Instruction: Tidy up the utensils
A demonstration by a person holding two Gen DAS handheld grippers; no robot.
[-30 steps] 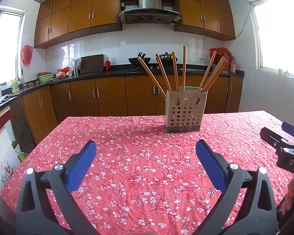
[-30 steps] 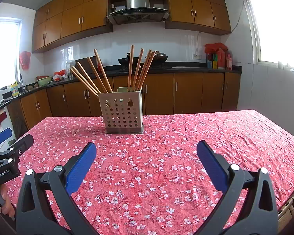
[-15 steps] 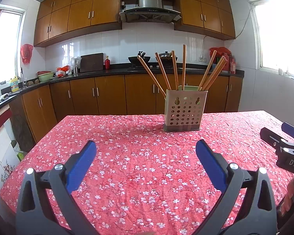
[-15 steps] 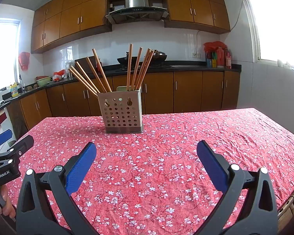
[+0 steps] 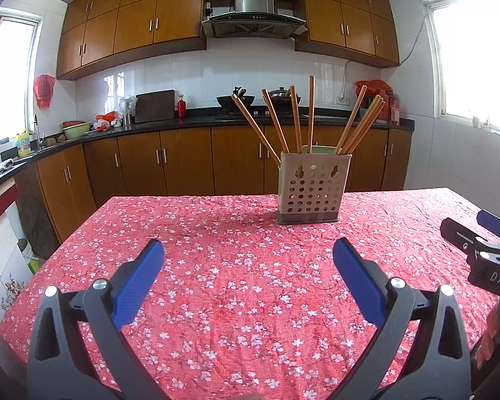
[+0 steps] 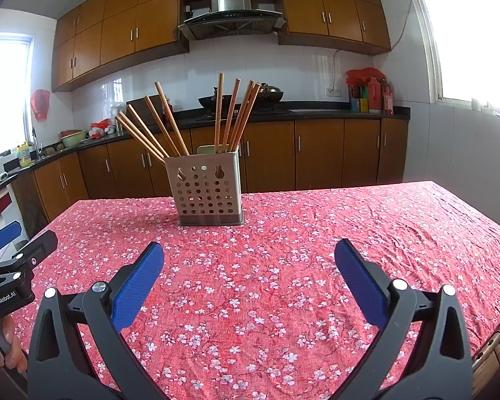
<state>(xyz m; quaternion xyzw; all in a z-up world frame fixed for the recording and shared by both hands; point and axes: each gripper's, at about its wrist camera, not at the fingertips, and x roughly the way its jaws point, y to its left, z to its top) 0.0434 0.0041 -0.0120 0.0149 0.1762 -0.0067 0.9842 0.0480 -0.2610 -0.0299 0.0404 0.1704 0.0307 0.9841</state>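
Observation:
A beige perforated utensil holder [image 5: 311, 188] stands upright near the far edge of a table with a red floral cloth [image 5: 243, 283]; it also shows in the right wrist view [image 6: 207, 190]. Several wooden chopsticks [image 5: 295, 120] stand fanned out in it, as the right wrist view [image 6: 231, 115] shows too. My left gripper [image 5: 248, 263] is open and empty above the near middle of the table. My right gripper [image 6: 249, 263] is open and empty beside it, well short of the holder.
Brown kitchen cabinets [image 5: 183, 163] and a black counter [image 5: 196, 120] run behind the table. The right gripper's body [image 5: 483, 253] shows at the right edge of the left wrist view. A wooden chair corner [image 6: 490, 353] sits at the table's right.
Both grippers have tilted or drawn back slightly, so the holder sits a little higher in both views. Both stay open and empty.

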